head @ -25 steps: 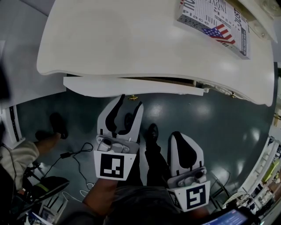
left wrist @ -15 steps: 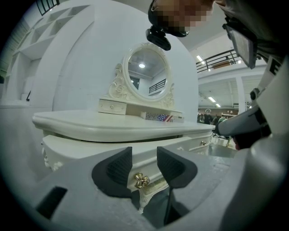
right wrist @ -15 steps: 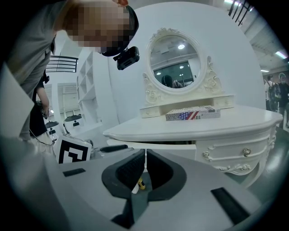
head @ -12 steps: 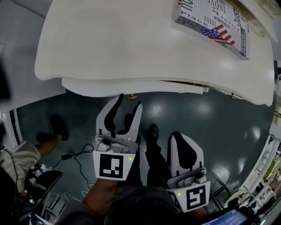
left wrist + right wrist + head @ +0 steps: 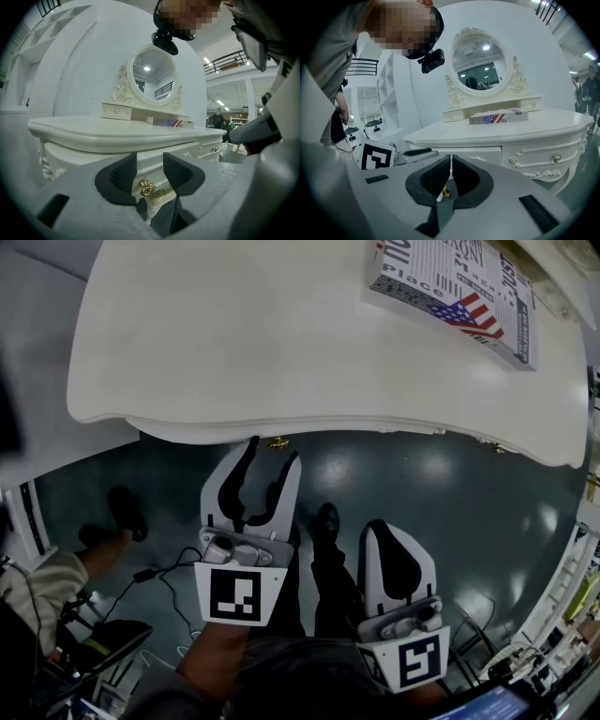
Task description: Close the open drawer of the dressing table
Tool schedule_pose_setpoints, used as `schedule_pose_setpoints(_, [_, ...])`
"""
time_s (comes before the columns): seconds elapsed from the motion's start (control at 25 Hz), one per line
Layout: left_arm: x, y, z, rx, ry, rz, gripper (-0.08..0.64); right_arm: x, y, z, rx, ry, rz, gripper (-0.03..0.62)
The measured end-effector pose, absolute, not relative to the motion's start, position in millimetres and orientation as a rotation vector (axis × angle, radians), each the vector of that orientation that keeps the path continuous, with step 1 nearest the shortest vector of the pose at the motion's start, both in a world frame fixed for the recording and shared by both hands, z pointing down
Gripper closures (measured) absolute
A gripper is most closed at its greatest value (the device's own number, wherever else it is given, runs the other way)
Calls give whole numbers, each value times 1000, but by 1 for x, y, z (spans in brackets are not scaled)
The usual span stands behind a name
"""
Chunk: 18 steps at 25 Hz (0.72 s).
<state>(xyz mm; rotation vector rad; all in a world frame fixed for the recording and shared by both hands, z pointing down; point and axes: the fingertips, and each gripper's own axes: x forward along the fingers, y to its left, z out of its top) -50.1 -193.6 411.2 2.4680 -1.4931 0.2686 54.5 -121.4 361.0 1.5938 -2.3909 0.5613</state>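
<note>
Table [image 5: 234, 334]: glossy white, curved edge.
Drawer [image 5: 151, 169]: white front.
Knob [image 5: 146, 187]: small brass, between left jaws.
Left gripper [image 5: 150, 161]: ribbed black jaws apart.
Right gripper [image 5: 450, 164]: jaws together, empty.

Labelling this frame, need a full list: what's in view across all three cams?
dressing table: 1, white, fills the top of the head view
mirror: 1, oval, white carved frame, at the table's back
flag-print box: 1, white with red and blue, on the tabletop
drawer knob: 1, gold, on the centre drawer front
cables: black, on the dark floor, left
shoe: 1, black, on the floor between the grippers
left gripper: 1, white with black pads, open around the knob
right gripper: 1, same colours, shut, back from the table
</note>
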Motion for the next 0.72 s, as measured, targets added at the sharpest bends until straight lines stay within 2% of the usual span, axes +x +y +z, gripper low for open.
schedule_pose_setpoints(0.72, [-47, -211, 412, 2470, -1519, 266, 368, 66, -127, 363, 1605, -2380, 568, 577])
